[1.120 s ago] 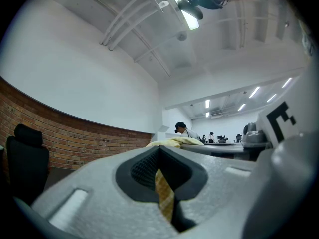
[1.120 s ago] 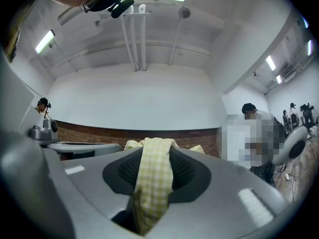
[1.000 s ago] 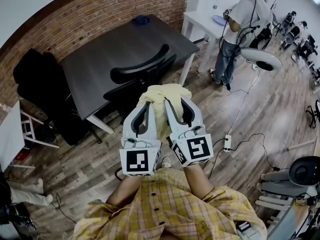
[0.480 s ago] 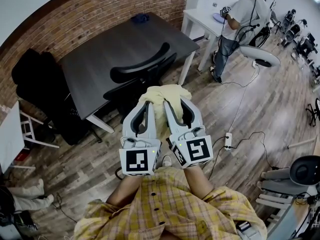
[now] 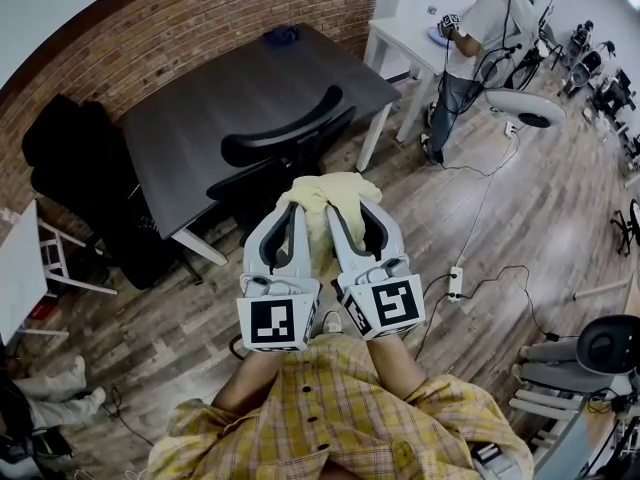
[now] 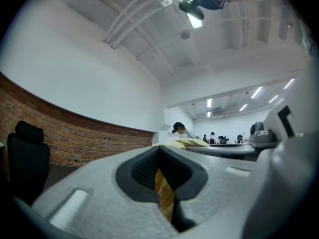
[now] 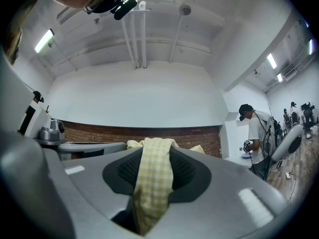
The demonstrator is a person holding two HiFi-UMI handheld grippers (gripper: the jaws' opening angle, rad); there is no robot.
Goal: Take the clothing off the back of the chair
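Note:
A yellow checked garment (image 5: 322, 200) is bunched up and held in the air in front of me, over the floor, apart from the black office chair (image 5: 280, 158). My left gripper (image 5: 290, 206) is shut on it; a thin strip of the cloth (image 6: 163, 193) is pinched between its jaws. My right gripper (image 5: 345, 204) is shut on it too, and a wider fold of the cloth (image 7: 152, 183) hangs through its jaws. The chair stands tucked at the dark table (image 5: 200, 108); its curved back is bare.
A brick wall (image 5: 150, 38) runs behind the table. A black bag or coat (image 5: 80, 183) rests at the left. A person (image 5: 480, 48) stands at a white desk at the upper right. Cables and a power strip (image 5: 455, 286) lie on the wooden floor.

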